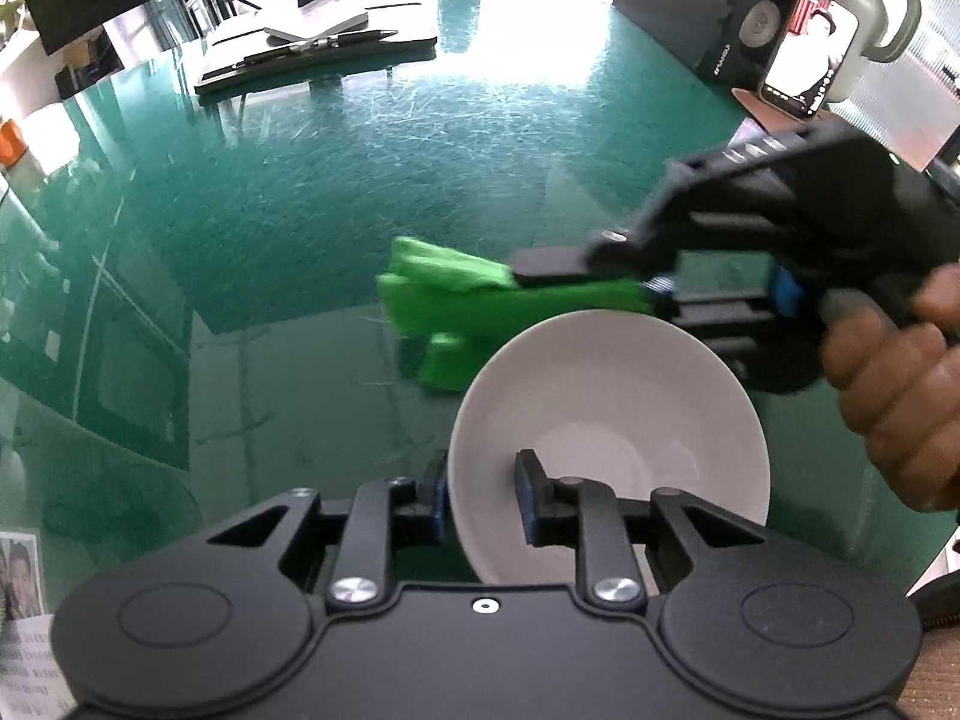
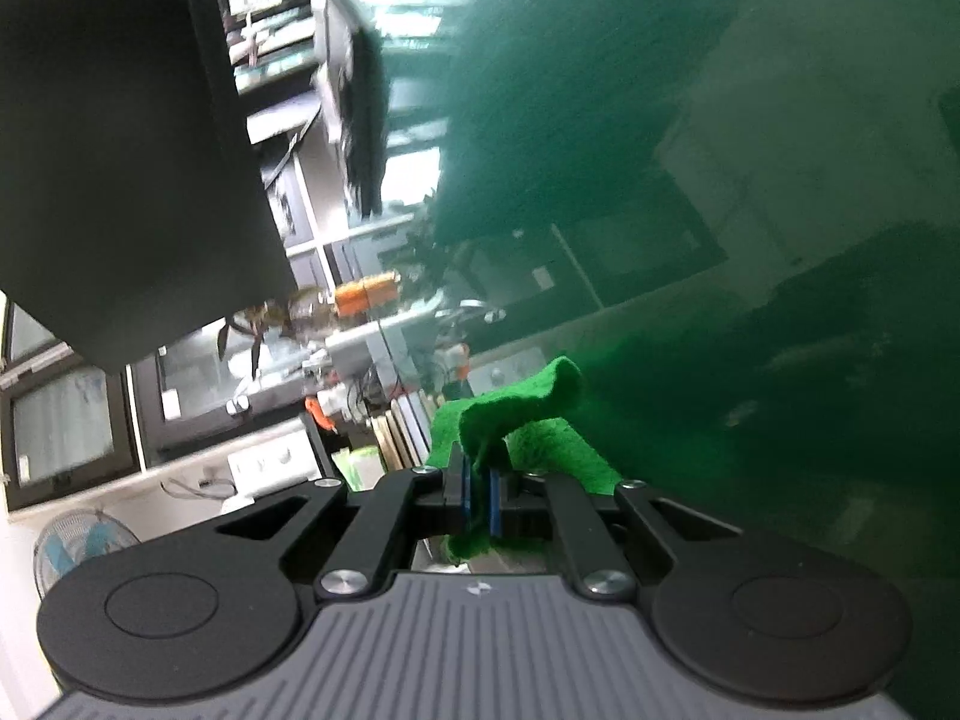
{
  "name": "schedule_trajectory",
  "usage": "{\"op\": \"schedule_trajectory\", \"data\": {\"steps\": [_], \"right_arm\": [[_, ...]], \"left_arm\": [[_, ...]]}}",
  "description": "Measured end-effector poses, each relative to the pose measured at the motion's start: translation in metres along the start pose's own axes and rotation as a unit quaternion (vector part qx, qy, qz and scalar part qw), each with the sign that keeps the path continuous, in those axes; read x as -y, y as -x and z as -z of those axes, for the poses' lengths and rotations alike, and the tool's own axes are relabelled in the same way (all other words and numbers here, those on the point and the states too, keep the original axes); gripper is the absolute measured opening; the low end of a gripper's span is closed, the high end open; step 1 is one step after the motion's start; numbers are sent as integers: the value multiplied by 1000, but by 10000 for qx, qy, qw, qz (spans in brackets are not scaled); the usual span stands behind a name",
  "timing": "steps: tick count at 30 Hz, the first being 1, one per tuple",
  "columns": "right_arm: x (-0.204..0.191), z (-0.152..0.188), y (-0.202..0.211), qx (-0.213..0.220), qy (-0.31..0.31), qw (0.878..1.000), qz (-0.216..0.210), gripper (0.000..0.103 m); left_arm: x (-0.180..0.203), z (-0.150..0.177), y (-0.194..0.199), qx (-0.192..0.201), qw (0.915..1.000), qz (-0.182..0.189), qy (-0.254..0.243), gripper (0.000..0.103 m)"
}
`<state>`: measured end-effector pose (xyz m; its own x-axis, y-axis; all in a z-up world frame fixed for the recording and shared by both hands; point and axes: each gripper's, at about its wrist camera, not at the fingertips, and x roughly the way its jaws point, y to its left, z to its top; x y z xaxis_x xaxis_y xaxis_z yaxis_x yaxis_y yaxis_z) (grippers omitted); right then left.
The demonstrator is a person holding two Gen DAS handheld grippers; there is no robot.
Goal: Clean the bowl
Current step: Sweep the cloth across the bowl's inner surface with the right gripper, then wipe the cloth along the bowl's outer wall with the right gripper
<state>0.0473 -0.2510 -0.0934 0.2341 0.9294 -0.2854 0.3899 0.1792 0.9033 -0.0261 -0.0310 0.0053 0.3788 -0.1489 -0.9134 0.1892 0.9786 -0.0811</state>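
Observation:
A white bowl (image 1: pixel 606 420) is tilted on its side above the green glass table (image 1: pixel 372 168). My left gripper (image 1: pixel 483 495) is shut on its rim, one finger outside and one inside. Just beyond the bowl, my right gripper (image 1: pixel 543 273) comes in from the right in a person's hand (image 1: pixel 894 396), shut on a bright green cloth (image 1: pixel 444 306) that hangs from its fingers over the bowl's far edge. In the right wrist view the gripper (image 2: pixel 478 501) pinches the cloth (image 2: pixel 522 420) between blue pads; the bowl is out of sight there.
A phone on a stand (image 1: pixel 810 54), a black speaker (image 1: pixel 762 6) and a pale green jug (image 1: pixel 882 12) stand at the far right. A dark tray with a notebook and pens (image 1: pixel 318 48) lies at the back. Papers with a photo (image 1: pixel 24 600) sit at the near left.

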Motion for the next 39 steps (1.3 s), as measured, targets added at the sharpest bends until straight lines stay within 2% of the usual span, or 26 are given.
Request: {"op": "schedule_trajectory", "data": {"steps": [5,10,13,17,21,23,26,34,39], "right_arm": [[1,5,18,-31,109,9999,37,7],[23,17,65,162,-125,9996,194,7],[29,21,71,163,-209,9995,194,7],[19,11,47,91,-103,9998,153,7],[3,0,1,-241,167,9993,213,7],[0,-1,-5,-285,213,9991,212,7],[1,1,2,-282,221,9992,189,7],[33,11,64,75,-159,9992,356,7],[27,9,39,-20,-75,9995,303,7]], "left_arm": [[0,-1,-1,18,10000,66,-8,25],[1,-2,-2,23,9999,81,-77,27],[2,-2,-2,26,9999,74,-94,28],[4,-2,-2,21,9999,51,-140,28],[5,-3,-2,13,9999,35,-155,29],[5,-3,-2,15,9999,35,-155,30],[4,-3,-2,13,9999,82,-119,32],[6,-4,-3,15,9997,134,-217,35],[8,-4,-4,13,9996,118,-263,35]]}}
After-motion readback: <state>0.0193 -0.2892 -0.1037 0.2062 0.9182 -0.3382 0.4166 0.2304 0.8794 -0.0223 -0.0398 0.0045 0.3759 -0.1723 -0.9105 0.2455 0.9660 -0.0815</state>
